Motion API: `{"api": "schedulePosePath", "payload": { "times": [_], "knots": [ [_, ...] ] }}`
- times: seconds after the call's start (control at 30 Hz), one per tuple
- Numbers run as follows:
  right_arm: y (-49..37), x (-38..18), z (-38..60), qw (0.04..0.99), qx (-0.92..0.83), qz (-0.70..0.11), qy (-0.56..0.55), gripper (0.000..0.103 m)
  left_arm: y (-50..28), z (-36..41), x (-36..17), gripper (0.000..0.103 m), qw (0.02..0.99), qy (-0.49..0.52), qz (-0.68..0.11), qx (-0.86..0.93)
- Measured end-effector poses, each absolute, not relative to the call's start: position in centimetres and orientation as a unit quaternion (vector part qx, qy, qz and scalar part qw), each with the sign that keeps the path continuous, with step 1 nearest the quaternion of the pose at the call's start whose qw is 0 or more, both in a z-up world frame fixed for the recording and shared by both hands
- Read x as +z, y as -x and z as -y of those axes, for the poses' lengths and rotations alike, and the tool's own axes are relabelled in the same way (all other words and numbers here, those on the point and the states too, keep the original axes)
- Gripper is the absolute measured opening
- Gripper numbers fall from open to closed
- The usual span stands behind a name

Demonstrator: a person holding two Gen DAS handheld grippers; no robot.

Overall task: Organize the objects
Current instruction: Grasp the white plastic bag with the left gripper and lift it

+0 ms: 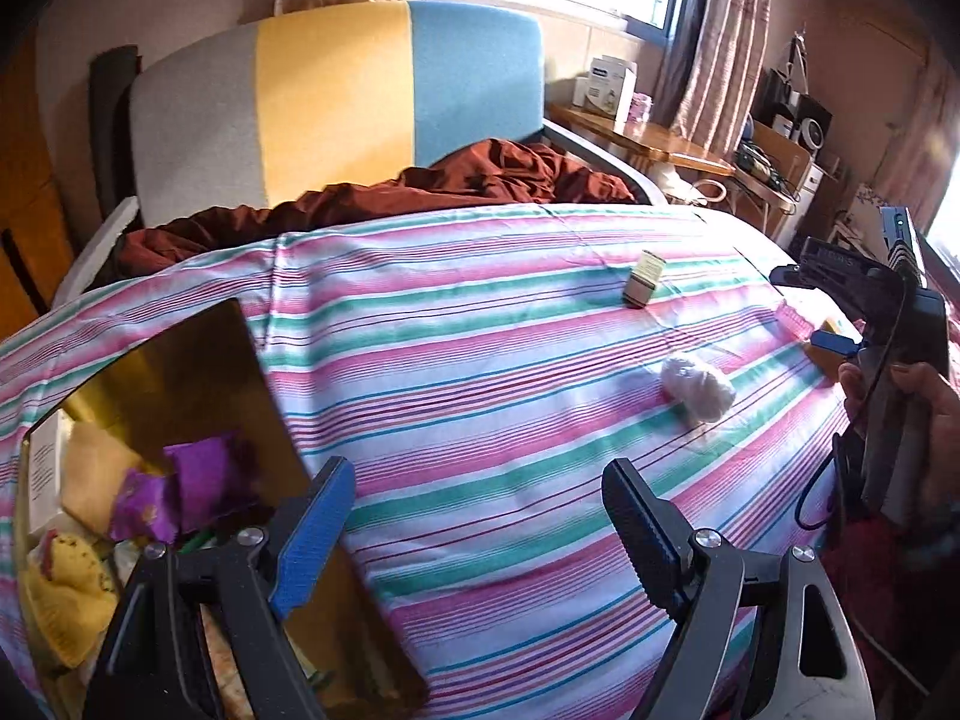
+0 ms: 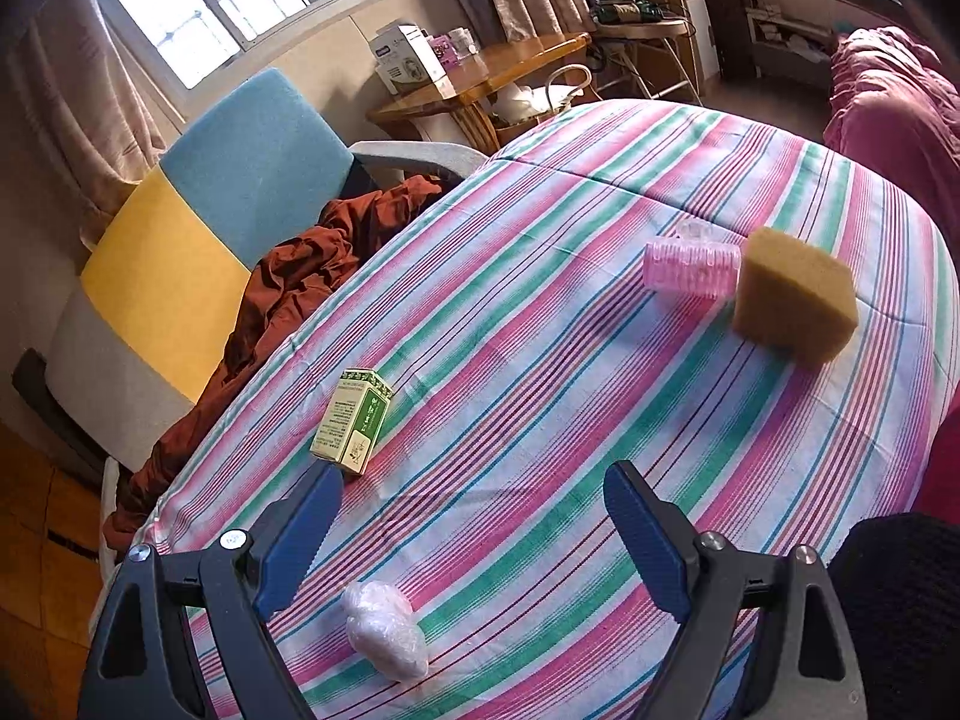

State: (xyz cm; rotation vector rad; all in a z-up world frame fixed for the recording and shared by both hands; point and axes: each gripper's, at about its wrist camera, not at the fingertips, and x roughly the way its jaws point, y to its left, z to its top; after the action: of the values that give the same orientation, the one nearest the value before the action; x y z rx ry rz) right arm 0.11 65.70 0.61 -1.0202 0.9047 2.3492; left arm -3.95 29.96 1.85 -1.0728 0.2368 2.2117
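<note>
Right now both my left gripper (image 1: 474, 516) and right gripper (image 2: 474, 519) hang spread and empty, so I judge the white wad (image 2: 386, 638) on the striped cloth (image 2: 540, 420) goes next into the gold box (image 1: 198, 372).

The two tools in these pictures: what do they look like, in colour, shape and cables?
The left tool has black angled arms with silver screws; one ribbed pad is blue, the other looks black. The right tool has the same black frame with dark blue ribbed pads. In the left wrist view, the right tool's boxy black body carries a thin black cable, held by a bare hand.
</note>
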Motion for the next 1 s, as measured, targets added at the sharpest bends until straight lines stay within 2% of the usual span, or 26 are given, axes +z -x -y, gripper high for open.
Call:
{"api": "schedulePosePath", "payload": {
  "times": [0.33,0.6,0.7,0.73,0.77,0.8,0.87,1.0],
  "knots": [
    [0.0,0.6,-65.6,0.187,0.847,-0.336,0.368,0.091,6.1,-40.7,-1.5,0.085,0.404,0.498,-0.032,0.767],
    [-0.3,0.7,-65.9,0.187,0.847,-0.345,0.358,0.091,6.5,-48.2,-3.6,0.082,0.421,0.515,-0.047,0.745],
    [-0.1,0.6,-65.8,0.182,0.846,-0.348,0.362,0.091,6.2,-50.6,-4.5,0.073,0.418,0.511,-0.062,0.748],
    [0.0,0.6,-65.8,0.181,0.846,-0.348,0.361,0.091,6.0,-51.3,-5.0,0.066,0.418,0.511,-0.073,0.748],
    [0.0,0.6,-65.8,0.180,0.846,-0.349,0.361,0.091,5.9,-52.0,-5.7,0.051,0.414,0.516,-0.086,0.745],
    [0.0,0.5,-65.8,0.178,0.845,-0.351,0.361,0.091,5.7,-52.2,-6.2,0.050,0.409,0.512,-0.096,0.749],
    [0.0,0.4,-65.9,0.177,0.843,-0.354,0.363,0.091,4.9,-52.1,-6.1,0.039,0.413,0.485,-0.118,0.762],
    [0.1,0.3,-65.8,0.172,0.842,-0.358,0.365,0.091,4.1,-49.3,-5.8,0.037,0.407,0.460,-0.129,0.778]
  ]
}}
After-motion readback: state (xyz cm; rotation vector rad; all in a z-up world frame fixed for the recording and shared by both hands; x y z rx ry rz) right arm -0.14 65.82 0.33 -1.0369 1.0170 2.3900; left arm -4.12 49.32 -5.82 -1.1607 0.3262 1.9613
